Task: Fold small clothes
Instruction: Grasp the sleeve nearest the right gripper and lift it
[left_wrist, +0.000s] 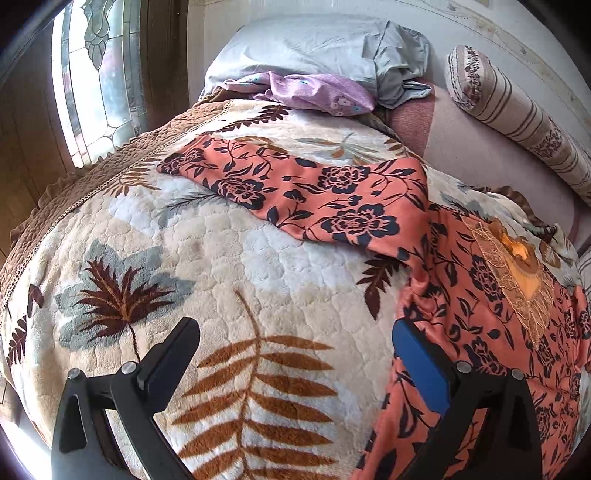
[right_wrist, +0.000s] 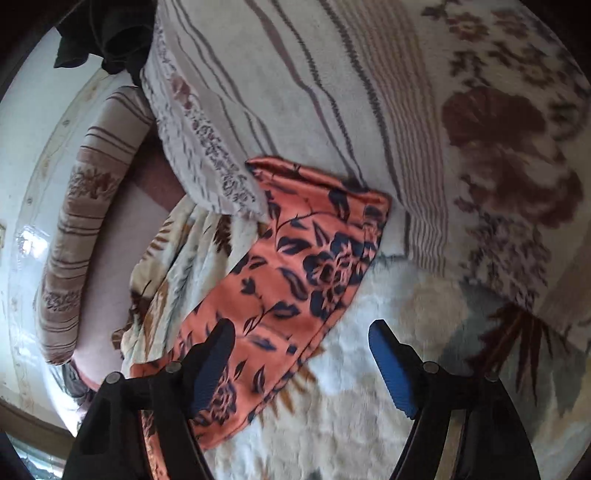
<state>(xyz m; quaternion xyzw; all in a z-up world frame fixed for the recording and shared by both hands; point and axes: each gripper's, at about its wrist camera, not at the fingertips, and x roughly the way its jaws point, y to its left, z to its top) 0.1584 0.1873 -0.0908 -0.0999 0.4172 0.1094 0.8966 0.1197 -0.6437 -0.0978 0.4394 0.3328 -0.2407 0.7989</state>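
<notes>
the orange flowered garment (left_wrist: 332, 195) lies spread on the leaf-print blanket (left_wrist: 207, 258) that covers the bed, one sleeve stretched out ahead of the left hand-held gripper (left_wrist: 295, 362) and the body running down past its right finger. in the right wrist view the other sleeve (right_wrist: 295, 273) reaches ahead of the right hand-held gripper (right_wrist: 301, 365), its cuff tucked against a striped pillow (right_wrist: 295, 92) just beyond.

both hand-held grippers are released: the left one's jaws stand wide over bare blanket, and the right one's stand apart with the sleeve edge passing under its left finger, nothing pinched.

the folding looks barely begun, since the garment is still laid out flat. the main risk i see is the thick fleece: a pinch that goes too deep could catch blanket along with the thin, slippery cloth and drag both. the cuff wedged at the pillow may also snag or pull the sleeve crooked when lifted. the right view is blurred, so aiming at the sleeve edge may be off.
</notes>
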